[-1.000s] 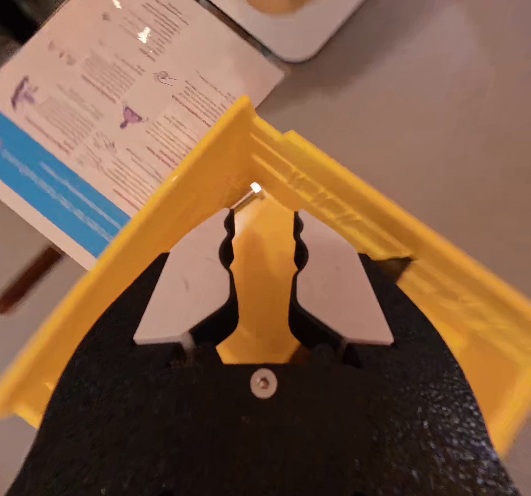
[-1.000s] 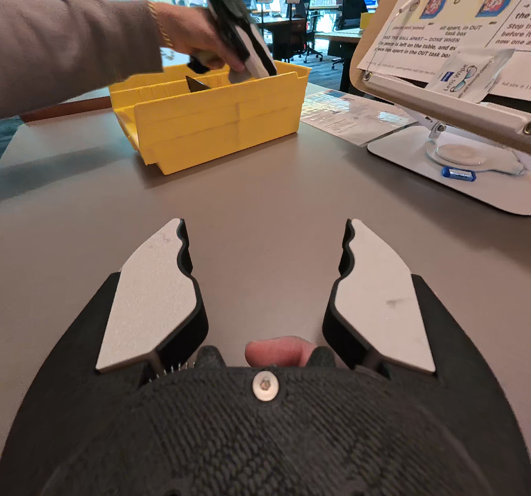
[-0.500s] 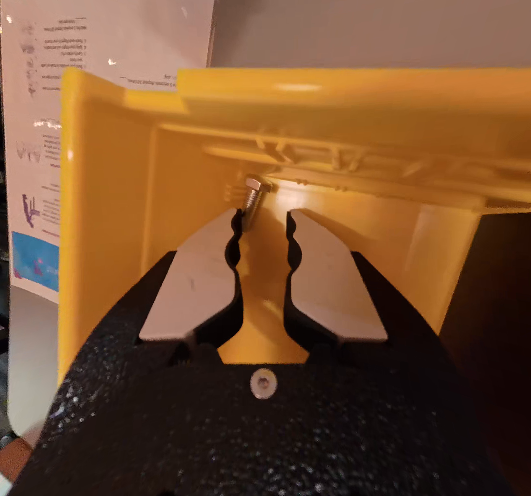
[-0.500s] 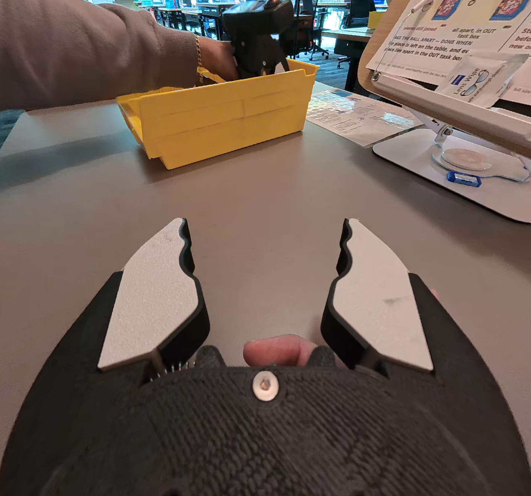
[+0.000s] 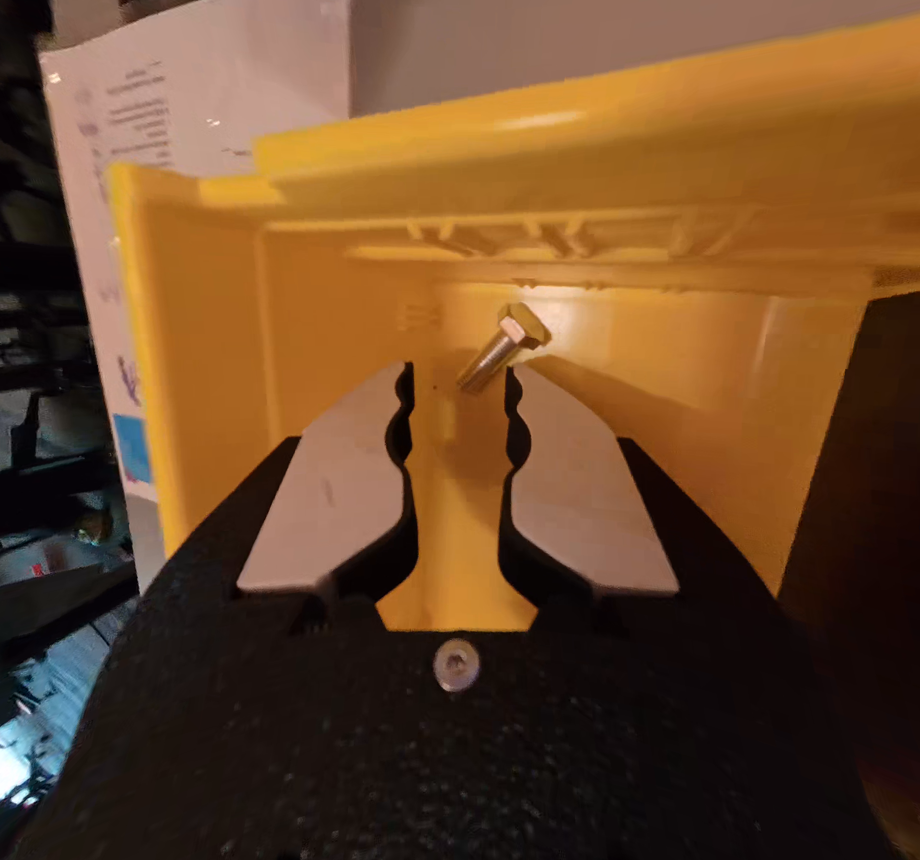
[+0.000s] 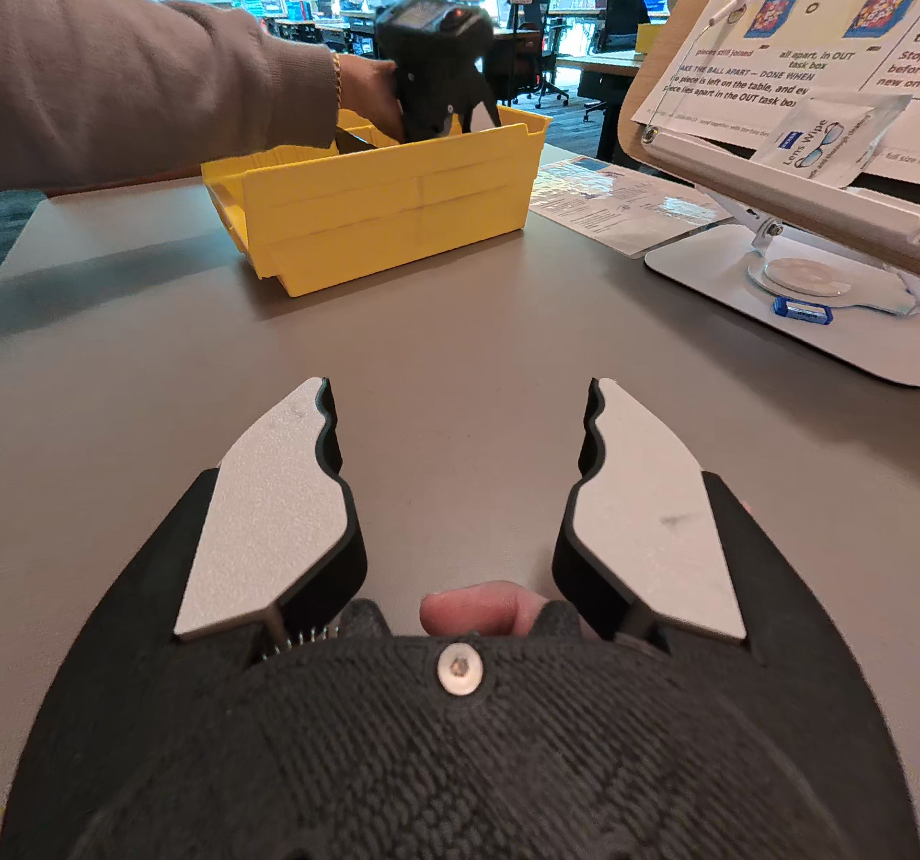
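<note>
The left gripper [image 5: 458, 373] is lower in the yellow bin [image 5: 647, 149] than a moment ago — jaws apart, gripping nothing; the silver bolt [image 5: 503, 353] now lies just off its right fingertip, at one o'clock. The right gripper [image 6: 460, 388] hovers wide open over the grey table [image 6: 448, 338].

Desk clutter, upper right of the right wrist view

A tilted stand [image 6: 776, 188] bears a printed sheet [image 6: 796, 29] and wipe sachet [image 6: 821, 139]; a leaflet [image 6: 617, 198] lies beside it.
</note>
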{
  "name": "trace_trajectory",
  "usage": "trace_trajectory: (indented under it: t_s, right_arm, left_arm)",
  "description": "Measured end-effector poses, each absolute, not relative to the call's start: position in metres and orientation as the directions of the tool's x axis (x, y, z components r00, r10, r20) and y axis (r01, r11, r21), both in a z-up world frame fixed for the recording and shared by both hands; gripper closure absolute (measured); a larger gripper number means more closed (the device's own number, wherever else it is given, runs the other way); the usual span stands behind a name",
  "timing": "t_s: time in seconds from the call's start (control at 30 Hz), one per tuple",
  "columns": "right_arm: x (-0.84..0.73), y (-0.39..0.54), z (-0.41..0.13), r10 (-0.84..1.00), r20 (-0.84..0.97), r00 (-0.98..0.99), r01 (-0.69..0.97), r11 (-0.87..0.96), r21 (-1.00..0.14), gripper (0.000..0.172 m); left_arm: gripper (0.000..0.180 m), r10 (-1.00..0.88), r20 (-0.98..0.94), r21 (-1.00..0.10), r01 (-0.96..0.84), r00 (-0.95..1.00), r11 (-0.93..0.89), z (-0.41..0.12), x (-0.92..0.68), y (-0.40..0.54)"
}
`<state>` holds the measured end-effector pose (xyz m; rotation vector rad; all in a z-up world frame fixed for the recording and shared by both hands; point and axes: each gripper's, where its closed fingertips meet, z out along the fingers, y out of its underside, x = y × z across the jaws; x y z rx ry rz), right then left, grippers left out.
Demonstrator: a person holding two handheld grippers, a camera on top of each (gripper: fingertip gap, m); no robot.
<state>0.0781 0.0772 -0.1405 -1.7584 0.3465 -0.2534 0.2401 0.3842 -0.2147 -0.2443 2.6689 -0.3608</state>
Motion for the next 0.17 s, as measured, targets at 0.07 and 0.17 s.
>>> trace_trajectory:
  t_s: [0.07,0.17]
  right_arm:
    - [0.0777,0.0781,-0.1419,-0.363,-0.014,0.932,-0.093,-0.202,-0.975,0.076]
    - [0.077,0.0789,-0.1426,-0.362,-0.005,0.932,-0.087,-0.21,-0.974,0.076]
  left_arm:
    - [0.166,-0.221,-0.373,-0.289,-0.114,-0.901,0.951,-0.2208,0.238,0.3819]
    - [0.168,-0.296,-0.335,-0.322,-0.187,-0.895,0.928,-0.221,0.2385,0.384]
